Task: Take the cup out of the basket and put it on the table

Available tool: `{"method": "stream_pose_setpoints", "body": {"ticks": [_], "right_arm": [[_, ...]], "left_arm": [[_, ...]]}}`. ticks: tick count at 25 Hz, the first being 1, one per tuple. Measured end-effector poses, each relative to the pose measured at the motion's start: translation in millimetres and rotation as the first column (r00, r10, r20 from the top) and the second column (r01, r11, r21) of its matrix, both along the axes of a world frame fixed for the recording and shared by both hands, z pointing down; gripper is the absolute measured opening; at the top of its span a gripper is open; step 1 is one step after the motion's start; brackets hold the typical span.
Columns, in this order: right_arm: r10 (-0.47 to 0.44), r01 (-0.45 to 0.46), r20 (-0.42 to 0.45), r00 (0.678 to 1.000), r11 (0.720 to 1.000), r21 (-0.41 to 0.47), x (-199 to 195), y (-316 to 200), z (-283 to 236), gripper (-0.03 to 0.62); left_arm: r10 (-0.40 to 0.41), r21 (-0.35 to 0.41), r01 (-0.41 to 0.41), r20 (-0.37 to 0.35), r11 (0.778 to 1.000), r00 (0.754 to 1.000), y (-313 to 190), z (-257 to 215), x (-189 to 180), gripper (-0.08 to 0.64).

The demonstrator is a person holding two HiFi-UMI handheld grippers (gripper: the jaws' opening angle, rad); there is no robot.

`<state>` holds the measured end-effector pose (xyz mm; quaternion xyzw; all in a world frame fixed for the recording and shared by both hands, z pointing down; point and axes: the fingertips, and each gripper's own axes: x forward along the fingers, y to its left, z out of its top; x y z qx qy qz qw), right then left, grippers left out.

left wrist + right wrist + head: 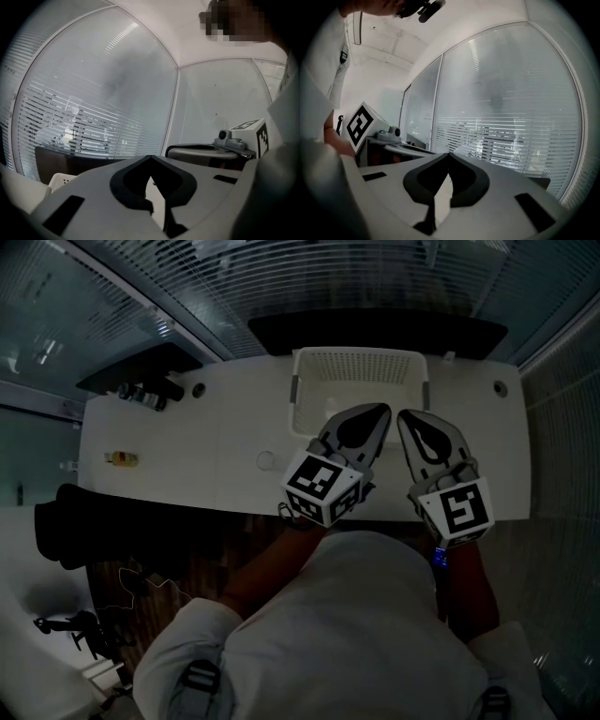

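The white plastic basket [356, 381] stands at the back middle of the white table [187, 442]; the part of its inside that shows holds nothing, and its near side is hidden behind my grippers. A small pale round thing [267, 460], perhaps the cup, sits on the table left of the basket. My left gripper [380, 410] and right gripper [405, 415] are raised side by side close to my chest, tips over the basket's near edge. Both are shut and hold nothing. The left gripper view catches a basket corner [58, 180].
A small yellow item [122, 458] and some dark objects [145, 395] lie at the table's left end. A black chair [89, 521] stands off the left front corner. Glass walls with blinds [501, 140] surround the table.
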<state>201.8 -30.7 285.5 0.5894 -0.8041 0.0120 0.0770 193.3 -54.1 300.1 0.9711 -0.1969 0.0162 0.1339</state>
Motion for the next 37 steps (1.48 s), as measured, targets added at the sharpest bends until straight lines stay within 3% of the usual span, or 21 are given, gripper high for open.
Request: {"method": "stream_pose_setpoints", "body": {"ticks": [20,37], "right_arm": [[-0.044,0.044,0.035,0.998,0.999,-0.001,-7.9,6.8,-1.9,0.005],[-0.044,0.043,0.031,0.999,0.999,0.023,0.6,2.0,-6.2,0.003]], "left_arm": [[-0.076,0.039,0.076,-0.010,0.996,0.997,5.8,-8.9,-19.5,0.005],[-0.054,0.014,0.053,0.005,0.998,0.999,5.5,-5.5,-9.1,0.005]]}}
